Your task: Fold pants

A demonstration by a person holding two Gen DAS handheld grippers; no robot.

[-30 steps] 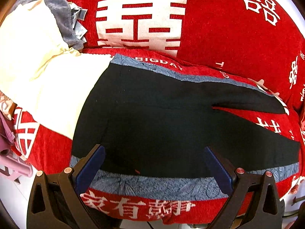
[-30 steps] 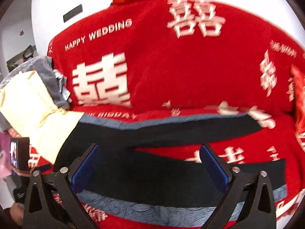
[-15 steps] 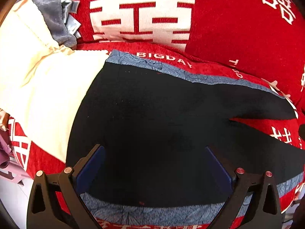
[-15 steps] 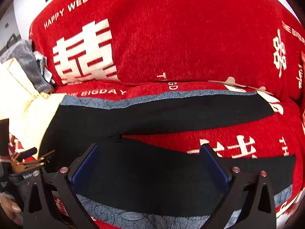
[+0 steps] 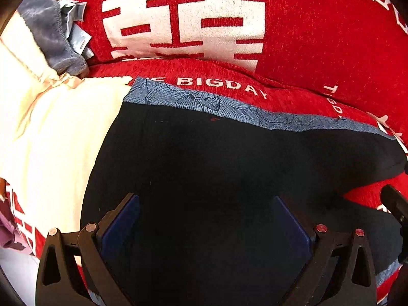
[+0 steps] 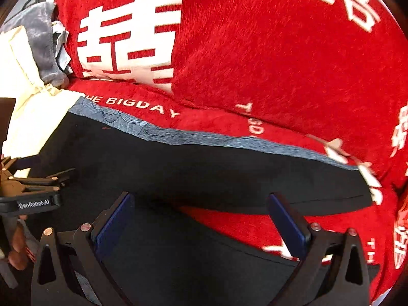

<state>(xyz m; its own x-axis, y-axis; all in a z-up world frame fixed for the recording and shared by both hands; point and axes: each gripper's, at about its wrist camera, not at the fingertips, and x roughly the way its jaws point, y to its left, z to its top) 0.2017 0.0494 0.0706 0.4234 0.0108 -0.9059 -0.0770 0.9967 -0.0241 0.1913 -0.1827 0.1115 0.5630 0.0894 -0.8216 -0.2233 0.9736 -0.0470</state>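
Black pants (image 5: 229,168) with a blue-grey patterned side stripe (image 5: 204,102) lie flat on a red sofa seat, waist to the left, two legs spreading to the right. My left gripper (image 5: 206,219) is open, low over the seat of the pants near the waist. My right gripper (image 6: 201,216) is open over the crotch, where the far leg (image 6: 229,176) and near leg (image 6: 193,257) split. The left gripper also shows in the right wrist view (image 6: 38,186), at the left edge over the waist.
A cream garment (image 5: 46,137) lies left of the pants, with a grey cloth (image 5: 48,35) behind it. The red sofa backrest (image 6: 255,51) with white characters rises behind. The right gripper's edge (image 5: 395,204) shows at the right in the left wrist view.
Both grippers have moved forward and down, closer to the pants. Both stay open. The pants have not moved.
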